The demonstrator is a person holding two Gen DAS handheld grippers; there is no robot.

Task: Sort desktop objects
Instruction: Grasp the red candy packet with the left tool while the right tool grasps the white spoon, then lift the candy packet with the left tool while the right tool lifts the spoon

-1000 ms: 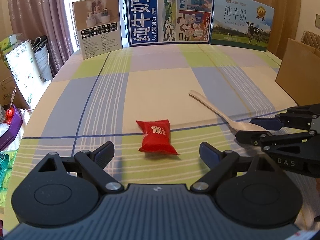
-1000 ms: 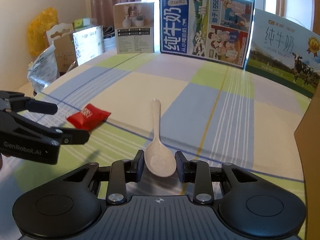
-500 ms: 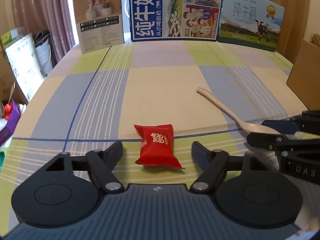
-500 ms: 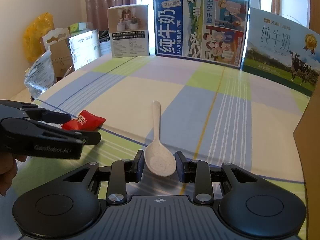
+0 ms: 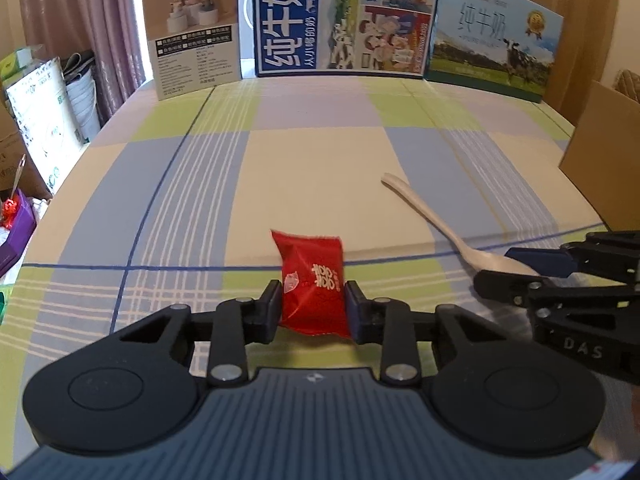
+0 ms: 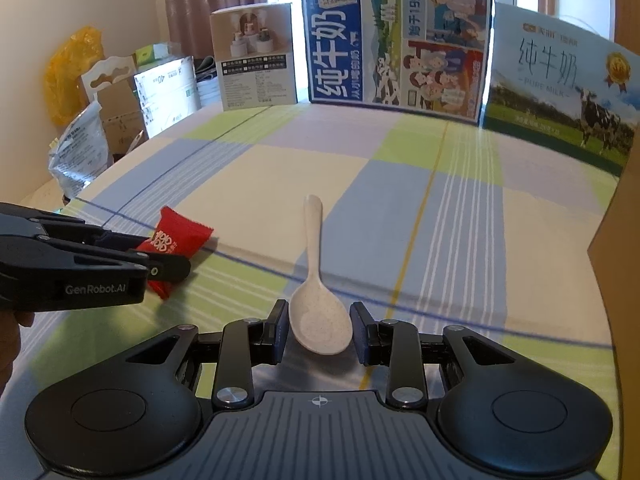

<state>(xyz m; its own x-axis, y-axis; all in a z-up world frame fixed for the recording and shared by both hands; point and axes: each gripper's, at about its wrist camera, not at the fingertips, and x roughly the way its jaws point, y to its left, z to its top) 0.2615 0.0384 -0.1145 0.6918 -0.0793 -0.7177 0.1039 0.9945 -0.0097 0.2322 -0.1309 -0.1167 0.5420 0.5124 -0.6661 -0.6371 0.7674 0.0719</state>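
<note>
Left hand-held gripper point(image 5: 312, 306) clenched on a red foil snack packet with white characters point(image 5: 314, 280); both pads press its sides, and its lower end is cut off behind them. The packet lies on the counter covered by a plaid cloth of green, blue and cream point(image 5: 320, 160). Right hand-held gripper point(image 6: 319, 328) brackets the bowl of a pale speckled plastic spoon point(image 6: 318, 312); pad contact cannot be confirmed, since narrow gaps seem to remain. The left wrist view hides most of the bowl behind the right fingers point(image 5: 532, 258). The right wrist view alone shows the whole spoon, handle pointing away, and a person's hand point(image 6: 10, 344), cut off at the left edge.
</note>
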